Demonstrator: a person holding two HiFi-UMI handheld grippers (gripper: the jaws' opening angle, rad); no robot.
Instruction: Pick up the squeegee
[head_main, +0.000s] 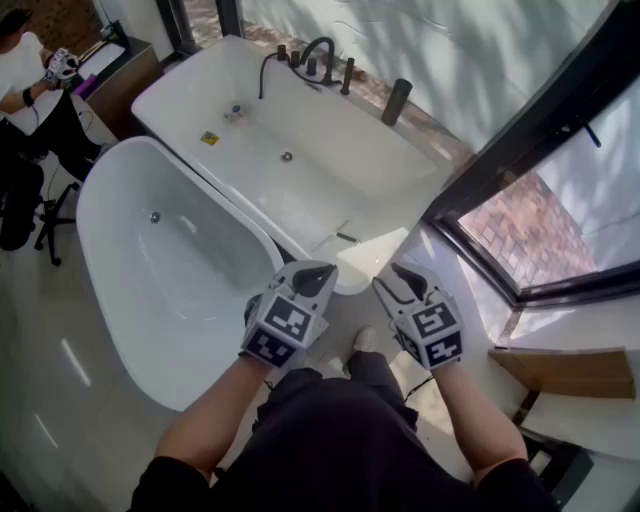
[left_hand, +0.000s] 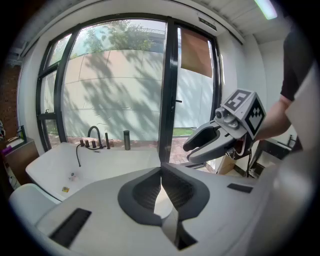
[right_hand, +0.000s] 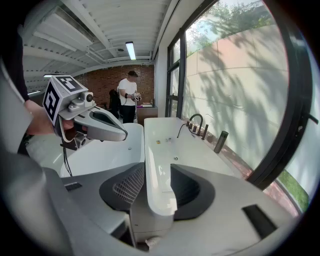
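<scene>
No squeegee shows clearly in any view. A small dark thin thing (head_main: 346, 237) lies on the near rim of the rectangular tub; it is too small to tell what it is. Both grippers hover side by side above the floor at the tubs' near ends. My left gripper (head_main: 318, 272) (left_hand: 161, 170) is shut, its tips touching and nothing between them. My right gripper (head_main: 395, 275) (right_hand: 157, 169) stands open and empty; only the tub rim far below shows through its gap. Each gripper appears in the other's view, the right gripper (left_hand: 200, 145) and the left gripper (right_hand: 117, 134).
A white oval tub (head_main: 120, 260) stands at left beside a white rectangular tub (head_main: 330, 170) with a black faucet (head_main: 318, 48) and a dark cylinder (head_main: 396, 101). A black-framed window (head_main: 520, 150) runs along the right. A wooden shelf (head_main: 560, 370) is near right. A person (head_main: 30, 90) stands far left.
</scene>
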